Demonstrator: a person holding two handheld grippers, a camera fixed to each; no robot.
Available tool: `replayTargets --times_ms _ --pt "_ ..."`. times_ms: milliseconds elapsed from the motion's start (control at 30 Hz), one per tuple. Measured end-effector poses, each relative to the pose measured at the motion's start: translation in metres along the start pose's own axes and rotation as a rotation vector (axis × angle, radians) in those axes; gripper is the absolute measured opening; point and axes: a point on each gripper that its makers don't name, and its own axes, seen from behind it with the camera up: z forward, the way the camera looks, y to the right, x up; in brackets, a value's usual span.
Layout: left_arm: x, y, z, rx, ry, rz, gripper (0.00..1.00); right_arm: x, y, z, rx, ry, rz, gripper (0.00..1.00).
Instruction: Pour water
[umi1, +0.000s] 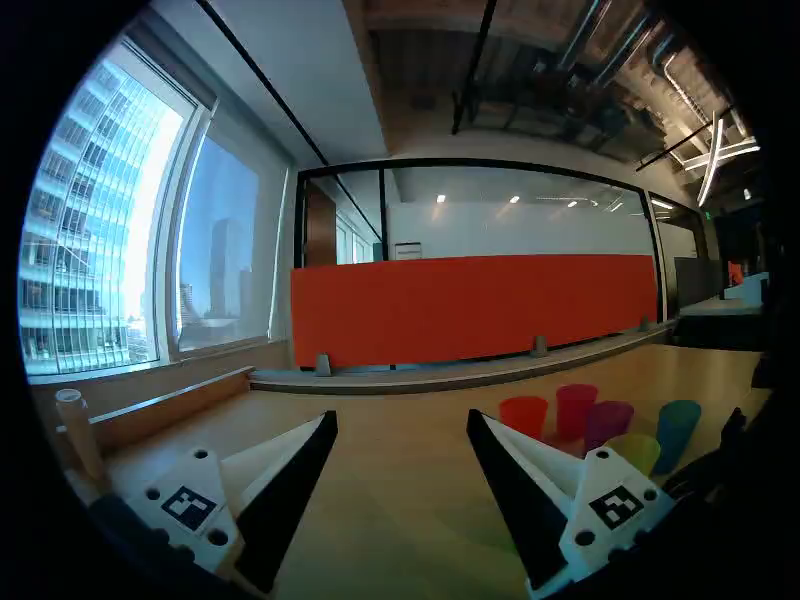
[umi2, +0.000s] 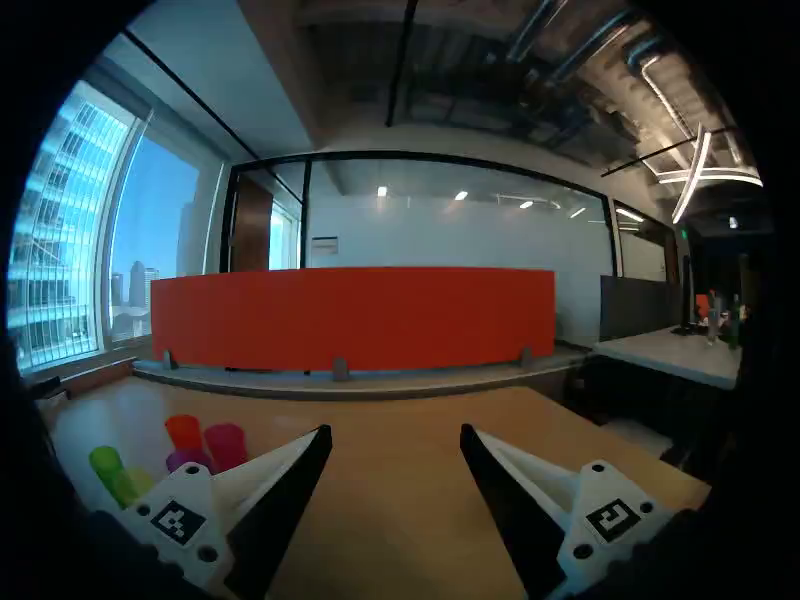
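Your left tool and right tool are hanging released, empty, over the desk. Plastic cups are standing ahead at the left tool's one o'clock; be approaching one squarely.

Table: lay beneath and ahead of my left gripper and my right gripper. Cups: stood clustered on the table, ahead and to the right of my left gripper, ahead and to the left of my right. Partition: stood along the table's far edge, behind the cups. Window: on the left. Second desk: off right, apart from the table.
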Motion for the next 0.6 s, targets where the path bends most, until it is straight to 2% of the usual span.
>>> replayTargets --times_ms 300,600 --pt "-0.015 -0.004 0.004 0.017 -0.013 -0.014 0.96 -0.003 0.0 0.0 -0.004 -0.006 -0.013 0.99" --pt "-0.02 -0.002 0.007 0.012 -0.021 -0.035 0.96 -0.001 0.003 -0.003 -0.007 -0.005 -0.016 0.99"
